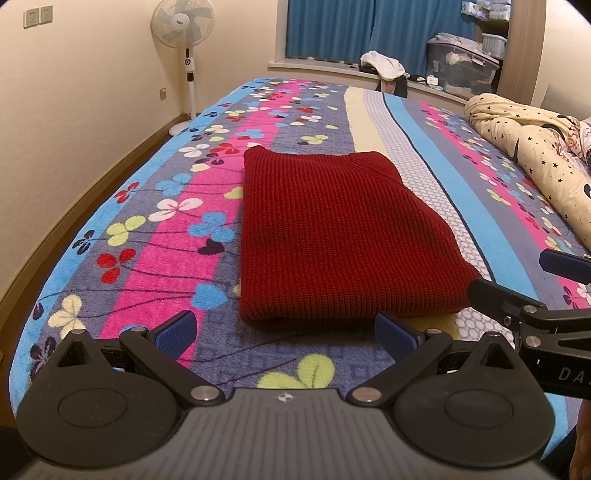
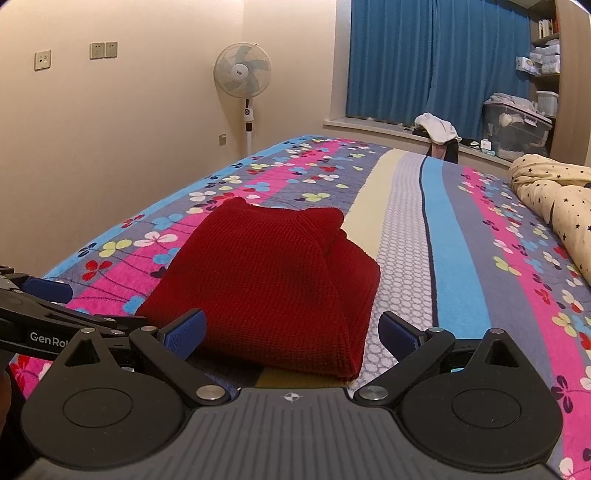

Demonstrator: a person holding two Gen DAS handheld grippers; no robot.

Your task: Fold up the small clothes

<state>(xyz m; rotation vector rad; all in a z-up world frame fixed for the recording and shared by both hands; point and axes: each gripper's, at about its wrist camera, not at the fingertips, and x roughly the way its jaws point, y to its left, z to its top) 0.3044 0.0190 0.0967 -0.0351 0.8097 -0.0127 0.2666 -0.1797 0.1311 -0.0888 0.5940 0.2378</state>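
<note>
A dark red knitted garment (image 1: pixel 332 236) lies folded into a rectangle on the flowered bedspread (image 1: pixel 166 240). It also shows in the right wrist view (image 2: pixel 266 280), with a fold ridge at its far right corner. My left gripper (image 1: pixel 286 334) is open and empty, just short of the garment's near edge. My right gripper (image 2: pixel 291 332) is open and empty, its jaws standing on either side of the garment's near right corner. The right gripper's fingers (image 1: pixel 491 291) enter the left wrist view from the right, beside that corner.
A star-print duvet (image 1: pixel 535 155) is bunched along the bed's right side. A standing fan (image 1: pixel 183 22) is by the left wall. Blue curtains (image 2: pixel 417 62), a windowsill with a clothes pile (image 2: pixel 437 129) and plastic storage boxes (image 2: pixel 517 125) lie beyond the bed.
</note>
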